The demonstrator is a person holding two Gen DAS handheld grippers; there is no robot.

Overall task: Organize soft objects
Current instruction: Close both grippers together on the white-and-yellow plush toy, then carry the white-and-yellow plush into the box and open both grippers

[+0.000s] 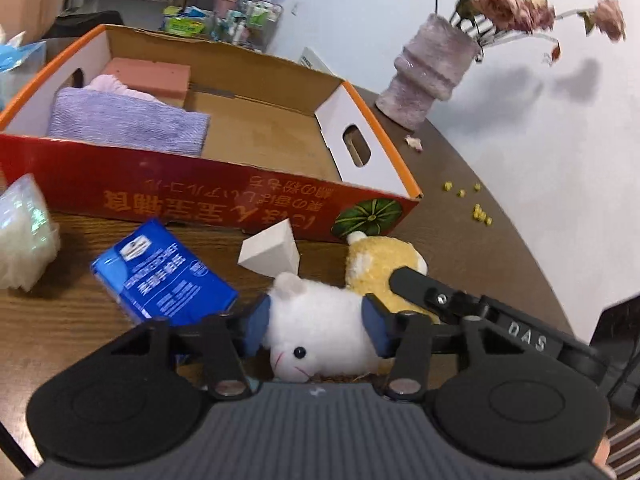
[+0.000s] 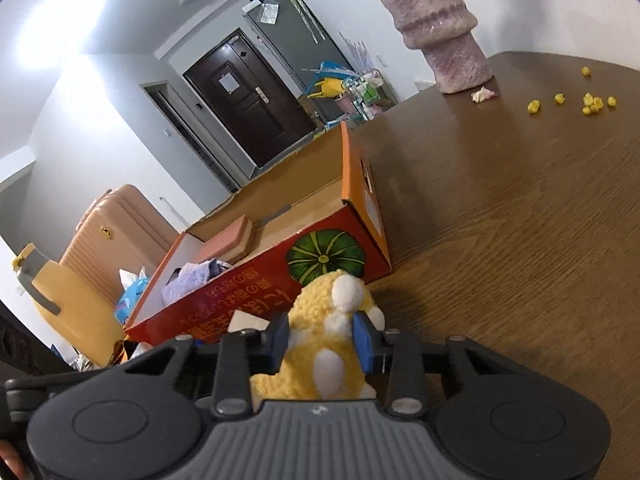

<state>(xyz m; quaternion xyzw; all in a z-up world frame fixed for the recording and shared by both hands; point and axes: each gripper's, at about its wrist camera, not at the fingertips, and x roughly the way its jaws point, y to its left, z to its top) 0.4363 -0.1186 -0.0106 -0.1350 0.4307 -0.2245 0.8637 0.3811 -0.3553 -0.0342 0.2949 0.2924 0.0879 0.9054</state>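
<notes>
White toy: my left gripper (image 1: 316,320) has its blue pads pressed on both sides of the white plush animal (image 1: 320,328), which lies on the wooden table (image 1: 60,320) near me.
Yellow toy: my right gripper (image 2: 322,338) is closed on the yellow plush toy (image 2: 320,344), just right of the white one and close to the box.
Box: the orange cardboard box (image 1: 224,188) stands farther away, open, with a purple cloth (image 1: 128,124) and a pink sponge (image 1: 150,76) in its left part.
Near things: a blue packet (image 1: 160,276) and a white wedge (image 1: 272,254) lie in front of the box.
Far right: a pink vase (image 1: 428,76) with flowers.
</notes>
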